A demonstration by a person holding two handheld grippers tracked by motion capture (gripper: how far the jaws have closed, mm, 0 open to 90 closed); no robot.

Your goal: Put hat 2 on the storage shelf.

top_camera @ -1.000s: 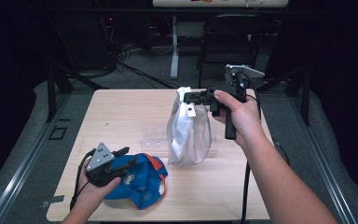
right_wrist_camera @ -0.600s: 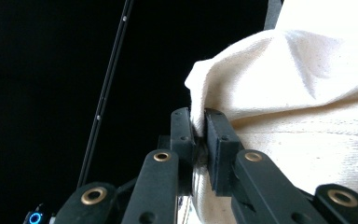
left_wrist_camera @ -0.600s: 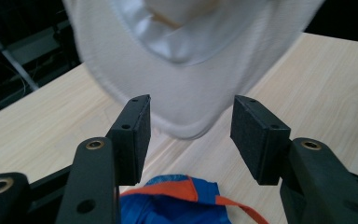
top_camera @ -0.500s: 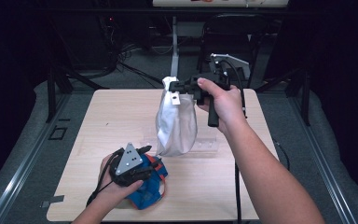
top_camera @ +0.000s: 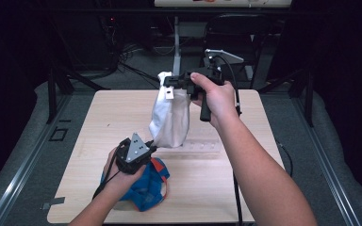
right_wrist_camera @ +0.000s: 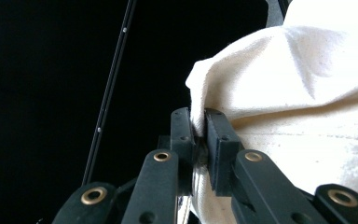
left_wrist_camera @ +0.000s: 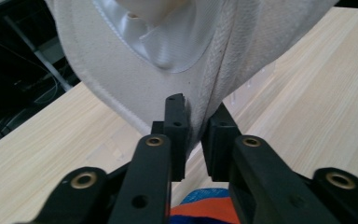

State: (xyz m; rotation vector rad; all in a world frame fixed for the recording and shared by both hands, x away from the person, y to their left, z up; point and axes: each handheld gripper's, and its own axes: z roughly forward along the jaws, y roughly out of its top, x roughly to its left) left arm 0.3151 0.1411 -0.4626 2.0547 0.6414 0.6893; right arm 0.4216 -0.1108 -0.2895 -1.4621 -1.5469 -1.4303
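Hanging above the bench (top_camera: 99,122), a white cloth bag (top_camera: 169,120) is pinched at its top by the right claw (top_camera: 169,81); the left claw (left_wrist_camera: 193,126) straddles its lower edge, not clamped, over a blue-orange cloth (top_camera: 148,188)

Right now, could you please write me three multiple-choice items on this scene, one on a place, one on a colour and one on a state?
1. Where does the blue and orange cloth lie?
A. On the table's near part, by the left hand
B. On the floor
C. Hanging from the right tool

2. What colour is the bag that is held up?
A. Black
B. White
C. Green

3. How does the right tool stand?
A. Open and apart from the bag
B. Lying on the table
C. Shut on the bag's upper edge

Answers: 1 A, the high view shows it on the table under the left hand; 2 B, its fabric reads white to cream in all views; 3 C, the right gripper view shows fabric pinched between the jaws.
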